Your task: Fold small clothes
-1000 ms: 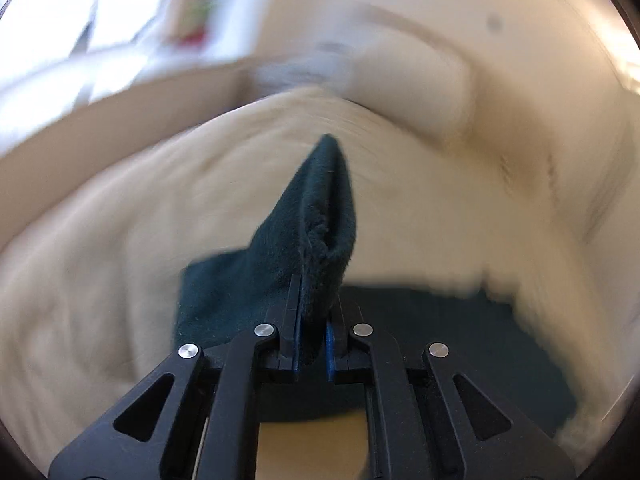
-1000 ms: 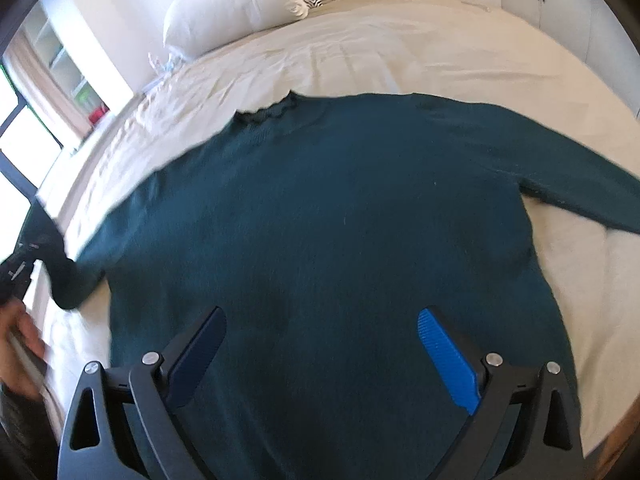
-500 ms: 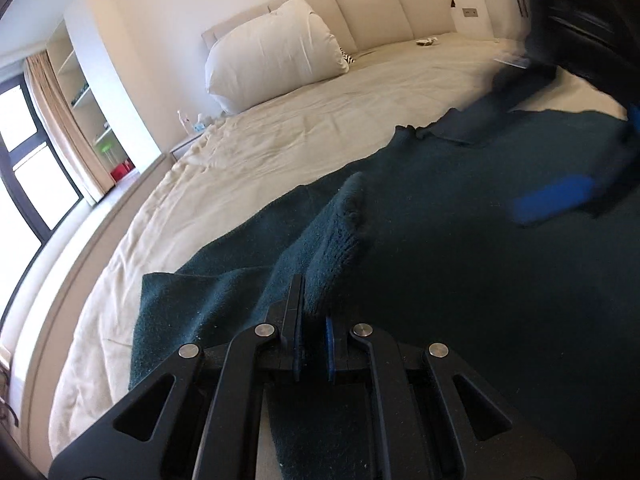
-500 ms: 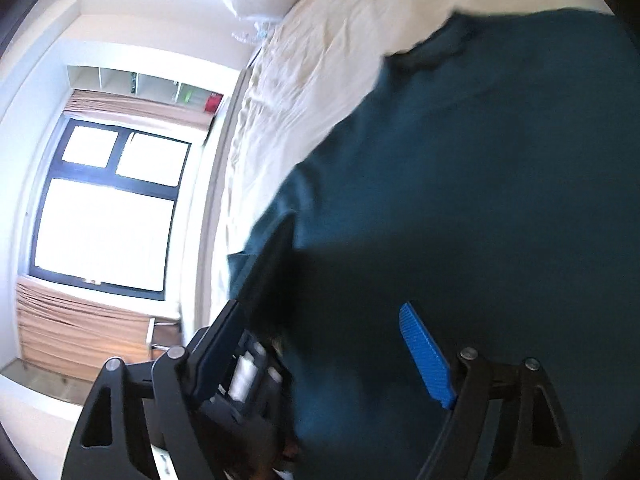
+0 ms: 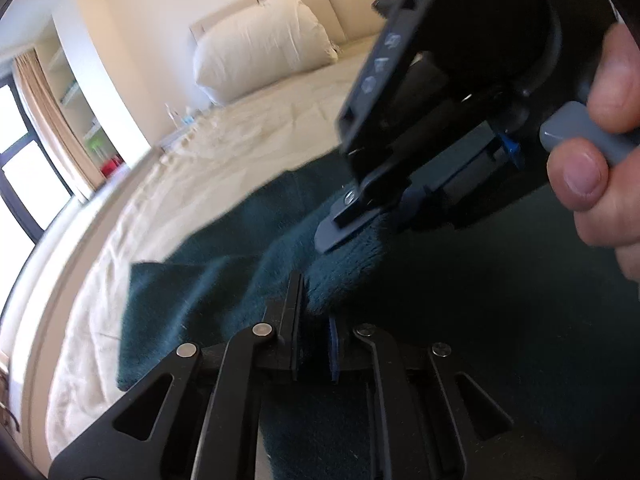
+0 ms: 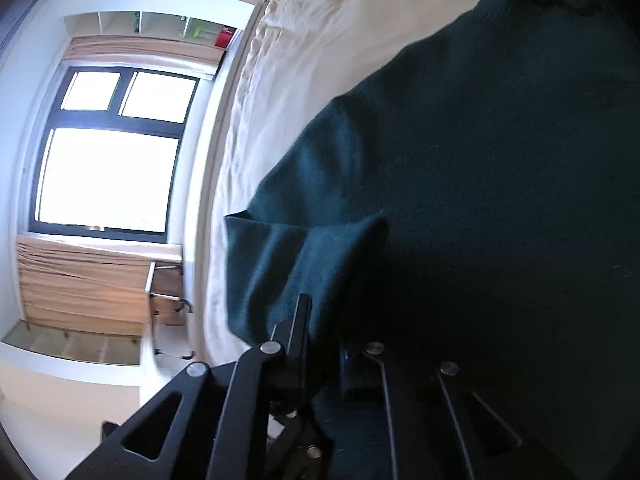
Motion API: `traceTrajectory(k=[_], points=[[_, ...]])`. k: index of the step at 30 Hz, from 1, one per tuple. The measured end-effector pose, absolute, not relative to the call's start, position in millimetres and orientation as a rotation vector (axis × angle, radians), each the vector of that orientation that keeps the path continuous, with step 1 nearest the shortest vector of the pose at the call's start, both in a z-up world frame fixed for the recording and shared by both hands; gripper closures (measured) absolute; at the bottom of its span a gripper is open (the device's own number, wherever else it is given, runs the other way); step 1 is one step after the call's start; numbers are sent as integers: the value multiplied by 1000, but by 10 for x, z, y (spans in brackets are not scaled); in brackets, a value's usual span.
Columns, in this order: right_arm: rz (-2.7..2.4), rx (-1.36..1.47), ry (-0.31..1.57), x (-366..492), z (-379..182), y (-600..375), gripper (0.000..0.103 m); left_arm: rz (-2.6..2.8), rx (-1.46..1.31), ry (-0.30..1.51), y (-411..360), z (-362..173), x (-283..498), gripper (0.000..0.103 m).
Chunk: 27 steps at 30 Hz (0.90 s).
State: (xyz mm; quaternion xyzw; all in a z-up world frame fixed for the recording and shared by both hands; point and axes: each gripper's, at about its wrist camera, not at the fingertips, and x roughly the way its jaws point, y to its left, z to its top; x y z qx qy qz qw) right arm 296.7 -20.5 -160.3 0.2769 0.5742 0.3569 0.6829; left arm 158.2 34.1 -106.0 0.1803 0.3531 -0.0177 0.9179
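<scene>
A dark green sweater (image 5: 500, 340) (image 6: 480, 140) lies flat on the cream bed (image 5: 192, 184). Its left sleeve (image 5: 216, 280) (image 6: 276, 256) is folded inward over the body. My left gripper (image 5: 314, 304) holds the sleeve's fuzzy cuff between its pads, and its jaws are starting to open. My right gripper (image 5: 336, 236) (image 6: 324, 320) comes in from the upper right, held by a person's hand (image 5: 600, 148). Its jaws are closing and pinch the same sleeve fabric just beyond the left gripper's tips.
A white pillow (image 5: 260, 44) leans on the padded headboard at the far end. Left of the bed's edge are a window (image 6: 108, 176), curtains, wall shelves (image 5: 88, 120) and a chair (image 6: 168, 308). Bare sheet stretches left of the sweater.
The right gripper swung left across the sweater to the sleeve and closed on it. The left gripper brought the cuff down over the sweater's body, then held still.
</scene>
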Motion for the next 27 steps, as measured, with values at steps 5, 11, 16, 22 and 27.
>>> traceTrajectory(k=[5,11,16,22,27], points=[[730,610,1209,2969,-1450,-615,95,-157,202,744,495,-846,1442,90],[549,671,1134,3041,-1430,-1516,95,-148,-111,766,1171,-735,1465,90],[445,703,1117,3023,-1543,-2000,95,-14,-346,788,2008,-729,1763,90],[368,729,1108,3015,-1574,-2445,95,45,-340,738,2311,-514,1953,90],[296,716,1098,2969,-1585,-2695,95,-2,-274,745,2073,-397,2100,90]])
